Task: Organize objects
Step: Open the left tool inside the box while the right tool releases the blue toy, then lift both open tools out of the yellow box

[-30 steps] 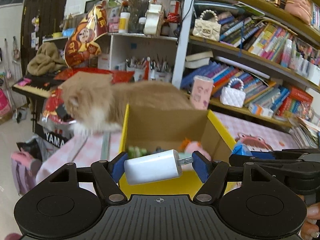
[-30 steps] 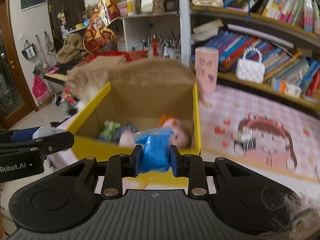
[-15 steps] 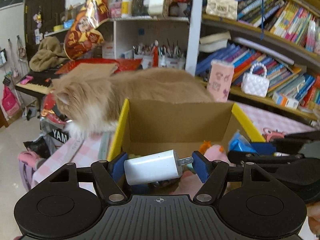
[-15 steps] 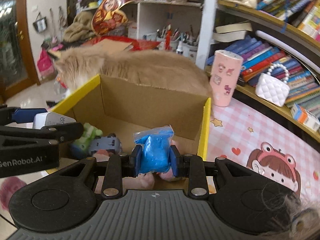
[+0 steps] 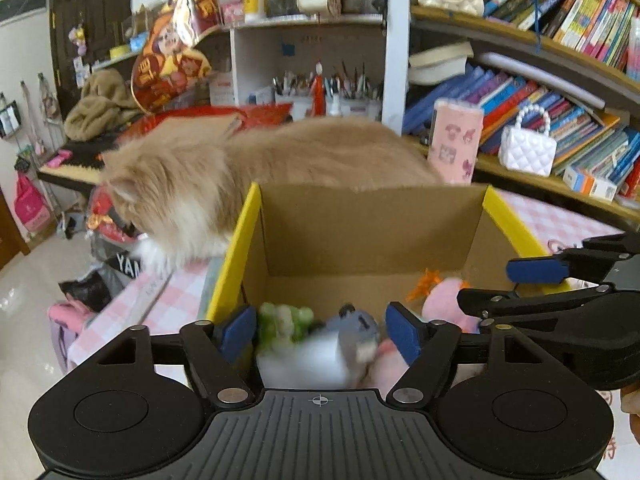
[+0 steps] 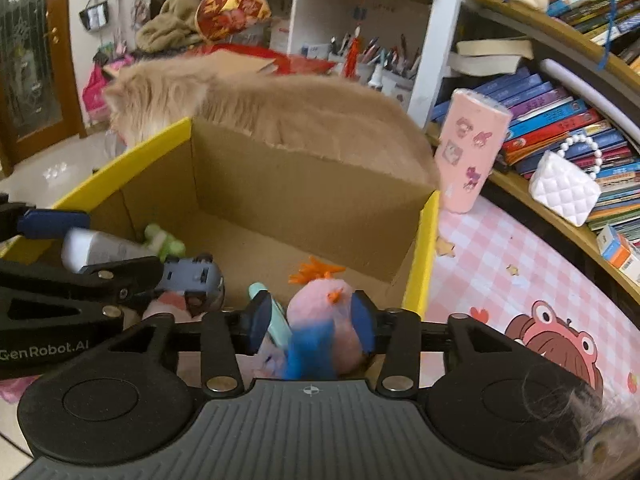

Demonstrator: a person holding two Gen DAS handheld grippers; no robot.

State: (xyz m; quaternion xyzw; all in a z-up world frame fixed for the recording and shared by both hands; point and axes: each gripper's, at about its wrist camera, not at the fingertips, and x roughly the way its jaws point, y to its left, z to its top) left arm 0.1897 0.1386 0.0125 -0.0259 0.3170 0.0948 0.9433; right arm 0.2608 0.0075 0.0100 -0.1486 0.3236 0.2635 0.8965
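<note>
An open cardboard box with yellow edges (image 5: 372, 232) (image 6: 304, 188) stands on the pink checked table. My left gripper (image 5: 320, 334) is open over its near left side; the white charger (image 5: 304, 362), blurred, is loose below the fingers. My right gripper (image 6: 310, 320) is open over the near right side; the blue packet (image 6: 310, 354), blurred, is loose below it. Inside lie a green toy (image 5: 284, 320), a grey toy car (image 6: 192, 276) and a pink plush with orange tuft (image 6: 320, 298).
A fluffy tan cat (image 5: 240, 172) (image 6: 248, 100) stands right behind the box's far wall. A pink tumbler (image 6: 468, 156) and a white handbag (image 6: 564, 188) stand at the right by the bookshelves. The table's left edge drops to the floor.
Both grippers moved forward over the box and opened. The white charger and the blue packet have left the fingers and are dropping into the box.
</note>
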